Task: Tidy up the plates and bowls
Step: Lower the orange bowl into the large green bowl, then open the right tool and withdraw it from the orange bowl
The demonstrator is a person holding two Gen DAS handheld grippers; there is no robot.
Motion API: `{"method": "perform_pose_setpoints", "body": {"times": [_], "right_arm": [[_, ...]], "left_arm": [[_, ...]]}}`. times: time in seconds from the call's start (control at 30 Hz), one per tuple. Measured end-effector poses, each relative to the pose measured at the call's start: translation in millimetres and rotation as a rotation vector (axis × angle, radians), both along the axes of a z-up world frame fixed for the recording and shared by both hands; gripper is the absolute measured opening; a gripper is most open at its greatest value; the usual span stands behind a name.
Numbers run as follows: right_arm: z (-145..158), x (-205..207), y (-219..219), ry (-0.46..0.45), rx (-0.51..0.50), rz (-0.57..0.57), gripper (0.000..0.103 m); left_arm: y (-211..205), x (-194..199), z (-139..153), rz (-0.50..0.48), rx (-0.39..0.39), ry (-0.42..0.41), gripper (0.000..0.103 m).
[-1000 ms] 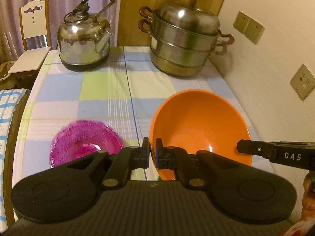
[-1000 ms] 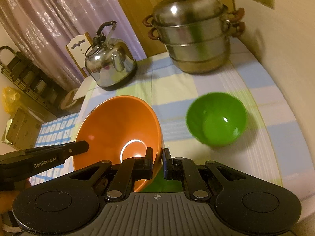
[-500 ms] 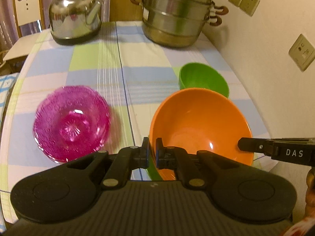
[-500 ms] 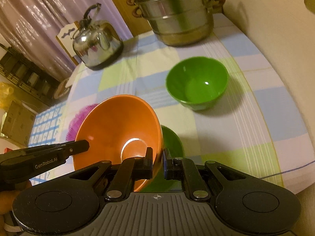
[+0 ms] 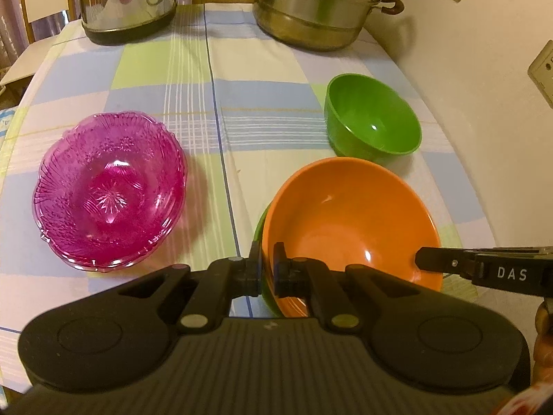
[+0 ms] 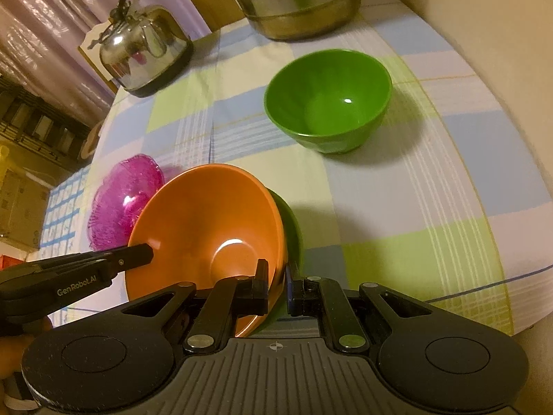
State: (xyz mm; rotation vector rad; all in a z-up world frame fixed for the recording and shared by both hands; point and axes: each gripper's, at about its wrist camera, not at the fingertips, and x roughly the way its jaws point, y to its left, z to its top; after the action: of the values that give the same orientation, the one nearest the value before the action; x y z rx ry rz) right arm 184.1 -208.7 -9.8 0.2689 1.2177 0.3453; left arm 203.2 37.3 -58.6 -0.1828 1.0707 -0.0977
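- We are pinching the near rim of the orange bowl [image 5: 349, 221] with the left tongs [image 5: 266, 269], jaws closed onto the rim wall, one pad inside and one outside.
- We are likewise clamping the opposite side of the same rim with the right tongs [image 6: 275, 287]; both pairs are sharing the load.
- Compared with a second ago, we are holding the orange bowl much lower. It is now descending into a green dish [image 6: 292, 228] beneath it, of which only a sliver of rim is showing. We cannot tell whether the two are already touching.
- We are judging the nesting step as nearly complete; seating and release are remaining.
- To the left, the pink glass bowls [image 5: 110, 190] are sitting stacked on the surface [image 5: 269, 62], well apart from the orange bowl.
- Farther off, the small green bowl [image 5: 373, 117] is standing alone, not yet stacked.
- At the far edge, the kettle [image 6: 141, 55] and steamer pot [image 5: 318, 3] are standing clear of the work.
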Motion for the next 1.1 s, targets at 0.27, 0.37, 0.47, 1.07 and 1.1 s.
{"method": "perform_pose_setpoints", "body": {"times": [0.27, 0.37, 0.47, 1.07, 1.1], "right_arm": [[-7.5, 2.8, 2.0, 0.013, -0.004, 0.000, 0.009], [-10.0, 4.0, 2.1, 0.017, -0.006, -0.001, 0.009], [-11.7, 4.5, 2.0, 0.021, -0.004, -0.001, 0.009], [-12.4, 0.4, -19.3, -0.003, 0.073, -0.084, 0.021], [-11.6, -0.5, -22.0, -0.004, 0.082, -0.094, 0.025]], "left_arm": [[3.0, 5.2, -9.3, 0.004, -0.008, 0.014, 0.004], [2.7, 6.2, -11.7, 0.004, -0.009, 0.016, 0.004], [2.6, 7.2, -14.0, 0.004, -0.010, 0.018, 0.004], [10.2, 1.3, -2.5, 0.052, -0.047, -0.045, 0.011], [11.0, 0.7, -1.4, 0.054, -0.050, -0.047, 0.012]]}}
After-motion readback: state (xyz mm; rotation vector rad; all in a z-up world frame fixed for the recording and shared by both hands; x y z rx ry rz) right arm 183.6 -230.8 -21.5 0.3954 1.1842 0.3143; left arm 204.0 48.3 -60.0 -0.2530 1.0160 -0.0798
